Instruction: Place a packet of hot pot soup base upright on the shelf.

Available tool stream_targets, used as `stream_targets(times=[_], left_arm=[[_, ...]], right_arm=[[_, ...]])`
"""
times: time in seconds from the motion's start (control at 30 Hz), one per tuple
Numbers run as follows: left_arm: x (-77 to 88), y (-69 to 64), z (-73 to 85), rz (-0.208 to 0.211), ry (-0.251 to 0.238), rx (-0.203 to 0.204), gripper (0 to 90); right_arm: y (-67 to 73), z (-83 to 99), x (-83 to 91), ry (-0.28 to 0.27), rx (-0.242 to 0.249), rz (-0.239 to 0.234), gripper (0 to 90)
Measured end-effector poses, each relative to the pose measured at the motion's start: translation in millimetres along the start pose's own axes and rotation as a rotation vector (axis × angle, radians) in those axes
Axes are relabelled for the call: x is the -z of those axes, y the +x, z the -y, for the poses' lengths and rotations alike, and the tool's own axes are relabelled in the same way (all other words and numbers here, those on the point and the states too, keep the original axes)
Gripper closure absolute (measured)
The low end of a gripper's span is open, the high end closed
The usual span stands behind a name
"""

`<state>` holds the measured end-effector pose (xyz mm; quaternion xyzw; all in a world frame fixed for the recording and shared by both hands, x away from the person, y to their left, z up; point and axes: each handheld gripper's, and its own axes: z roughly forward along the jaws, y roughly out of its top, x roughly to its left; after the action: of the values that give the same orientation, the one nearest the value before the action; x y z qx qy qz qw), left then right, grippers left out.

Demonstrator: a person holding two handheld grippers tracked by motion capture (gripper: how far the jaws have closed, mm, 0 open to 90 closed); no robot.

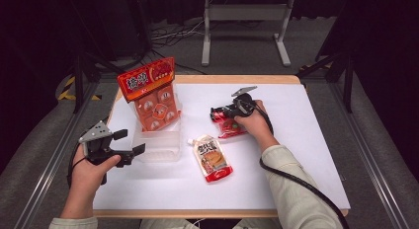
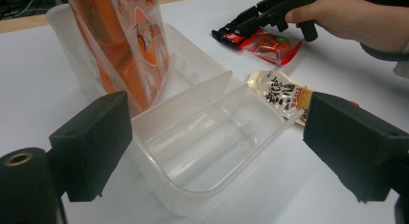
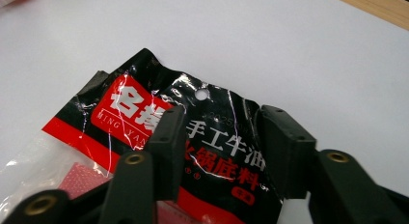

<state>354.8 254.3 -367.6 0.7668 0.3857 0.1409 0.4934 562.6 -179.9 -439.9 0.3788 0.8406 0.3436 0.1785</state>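
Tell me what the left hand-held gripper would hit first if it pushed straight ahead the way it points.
Probably the clear plastic box: the left hand-held gripper faces its near corner with jaws open. The orange packet stands farther back inside; depth is hard to judge.

Place: a lab or recording studio, not a home.
Backdrop: black curtains on all sides.
Floor: grey carpet with loose cables (image 1: 168, 34) and a metal stand (image 1: 245, 29) (yellow-black hazard tape at the left).
Surface: a white sheet on a wooden surface (image 1: 306, 155), flanked by metal rails (image 1: 47, 165).
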Motion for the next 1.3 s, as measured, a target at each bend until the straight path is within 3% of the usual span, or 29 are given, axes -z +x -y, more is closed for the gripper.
stream_targets(times=[0.23,0.4,0.57,0.67,0.8,1.3], left_arm=[[-0.4,-0.6,-0.2,0.001,0.004,-0.004,10.7],[-1.6,-0.5,-0.2,0.003,0.007,-0.007,10.8],[-3.4,-0.4,-0.7,0.009,0.009,0.001,10.9],[-4.7,0.3,-1.2,0.009,0.01,-0.003,10.9],[-6.6,-0.4,-2.7,0.013,0.008,-0.01,10.9],[-17.9,-4.2,-9.6,0.033,0.014,-0.038,11.0]], right_arm=[[0.6,1.1,3.7,0.01,-0.008,0.022,79.1],[5.4,0.5,5.3,0.028,0.036,0.053,89.1],[9.8,-2.0,8.6,0.058,0.06,0.077,90.0],[7.3,-2.5,13.1,0.048,0.039,0.07,90.0],[1.7,-5.8,30.2,0.017,0.005,0.039,90.0],[8.8,-12.2,82.4,-0.113,-0.003,-0.037,90.0]])
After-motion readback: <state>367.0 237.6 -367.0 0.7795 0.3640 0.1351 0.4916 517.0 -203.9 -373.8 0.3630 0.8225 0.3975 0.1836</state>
